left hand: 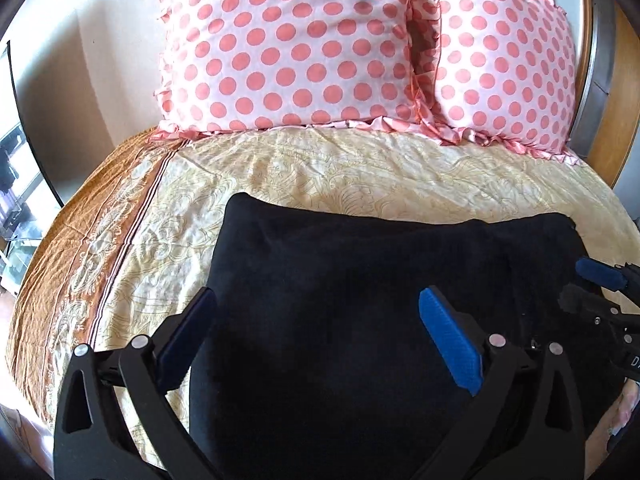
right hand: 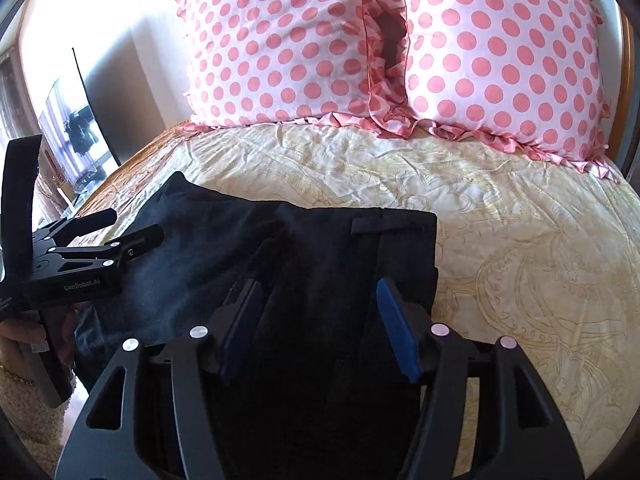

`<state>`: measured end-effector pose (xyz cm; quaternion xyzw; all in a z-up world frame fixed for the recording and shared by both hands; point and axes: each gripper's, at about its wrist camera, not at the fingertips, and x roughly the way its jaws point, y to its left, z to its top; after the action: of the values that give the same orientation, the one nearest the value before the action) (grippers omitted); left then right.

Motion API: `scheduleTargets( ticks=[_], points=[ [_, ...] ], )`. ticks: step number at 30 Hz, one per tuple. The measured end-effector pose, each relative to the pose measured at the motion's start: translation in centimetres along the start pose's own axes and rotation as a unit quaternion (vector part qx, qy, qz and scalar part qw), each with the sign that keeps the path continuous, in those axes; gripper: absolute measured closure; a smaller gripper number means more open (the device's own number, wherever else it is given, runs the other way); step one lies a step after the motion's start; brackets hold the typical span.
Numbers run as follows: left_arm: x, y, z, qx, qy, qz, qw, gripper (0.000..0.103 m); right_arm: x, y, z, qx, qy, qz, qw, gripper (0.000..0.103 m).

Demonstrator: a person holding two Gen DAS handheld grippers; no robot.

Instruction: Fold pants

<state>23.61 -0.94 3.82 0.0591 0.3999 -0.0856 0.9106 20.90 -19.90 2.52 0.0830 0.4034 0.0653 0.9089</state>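
On bedspread (right hand: 500, 240), folded pants (right hand: 320, 264) lying crosswise

looks like a bedroom in someone's home: a bed with a cream patterned bedspread (left hand: 360, 168), two pink polka-dot ruffled pillows (right hand: 288, 52) propped against a wooden headboard (left hand: 612, 128), plain wall (left hand: 92, 60) on the left.

The pants (left hand: 380, 280) are plain black, lying on a cream bedspread (left hand: 360, 164) with a faint scroll pattern and a rust-brown border at the left. At the far end, two pillows (left hand: 288, 48) are pale pink with coral polka dots. The gripper pads (left hand: 450, 340) are blue on black frames.
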Motion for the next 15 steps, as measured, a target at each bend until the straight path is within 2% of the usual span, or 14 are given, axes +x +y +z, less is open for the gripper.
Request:
scheduleTargets(
  ticks=[2, 5, 10, 15],
  points=[
    [1.3, 0.4, -0.3, -0.013, 0.026, -0.004, 0.9996, 0.002, 1.5, -0.4, -0.4, 0.005, 0.030, -0.005, 1.000, 0.041],
    [2.7, 0.6, -1.0, -0.018, 0.045, -0.003, 0.9988, 0.002, 1.7, -0.7, -0.5, 0.010, 0.032, -0.001, 0.999, 0.041],
    [2.2, 0.6, -1.3, -0.014, 0.039, 0.002, 0.9991, 0.002, 0.1, -0.4, -0.7, 0.006, 0.009, 0.009, 1.000, 0.041],
    [-0.4, 0.7, -2.3, -0.010, 0.017, -0.003, 0.9998, 0.002, -2.6, 0.3, -2.6, -0.017, -0.001, 0.033, 0.999, 0.041]
  ],
)
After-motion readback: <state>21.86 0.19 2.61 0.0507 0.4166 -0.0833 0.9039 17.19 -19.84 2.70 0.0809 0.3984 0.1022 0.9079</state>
